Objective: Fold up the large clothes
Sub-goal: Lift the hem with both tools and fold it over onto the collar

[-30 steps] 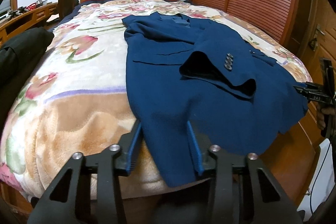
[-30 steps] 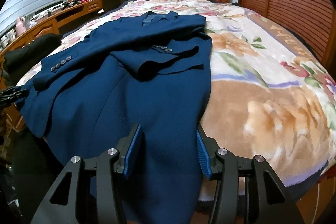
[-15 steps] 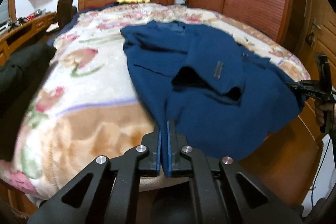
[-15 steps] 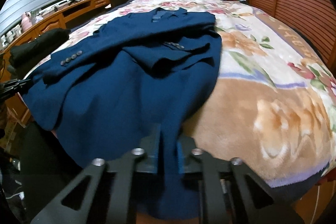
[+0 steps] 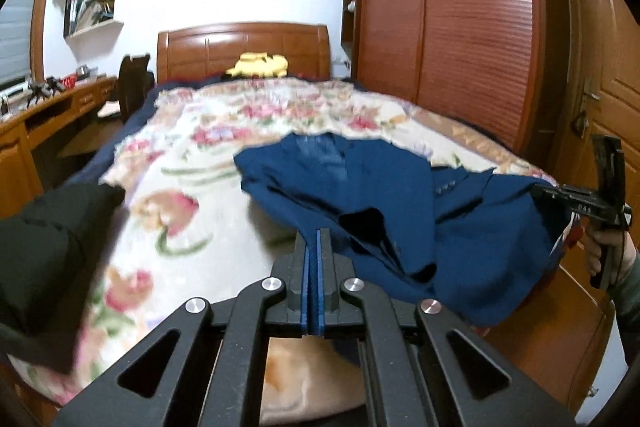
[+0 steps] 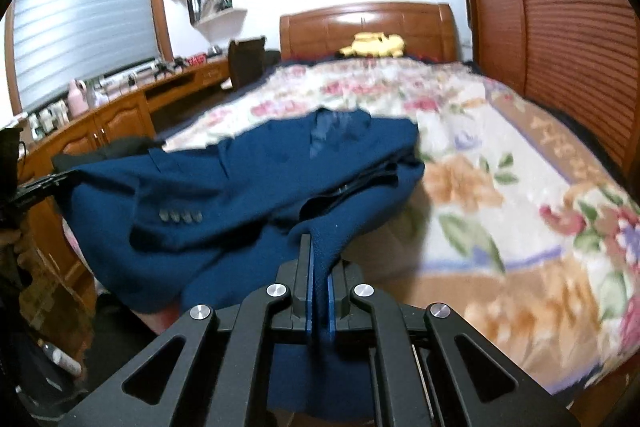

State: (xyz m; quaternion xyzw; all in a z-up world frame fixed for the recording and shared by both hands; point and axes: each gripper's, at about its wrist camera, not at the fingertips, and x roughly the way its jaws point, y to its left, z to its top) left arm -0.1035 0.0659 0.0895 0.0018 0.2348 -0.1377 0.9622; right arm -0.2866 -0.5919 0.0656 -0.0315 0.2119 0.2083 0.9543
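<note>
- Both tongs are pressed together on cloth: the left gripper (image 5: 314, 239) and the right gripper (image 6: 318, 247) each pinch a hem corner of the blue jacket (image 6: 248, 171).
- Its collar end rests on the floral blanket (image 6: 500, 187); the hem hangs lifted.
- 2 corner grips likely keep the hem taut for folding toward the collar.

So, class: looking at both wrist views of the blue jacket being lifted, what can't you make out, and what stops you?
- Blue jacket hem, both views: hidden under the left gripper and right gripper.
- Blanket pattern, both views: motion-blurred.
- Shelf contents, left view: too small.
- Person holding the grippers: only a hand shows, cut off by the right edge.
</note>
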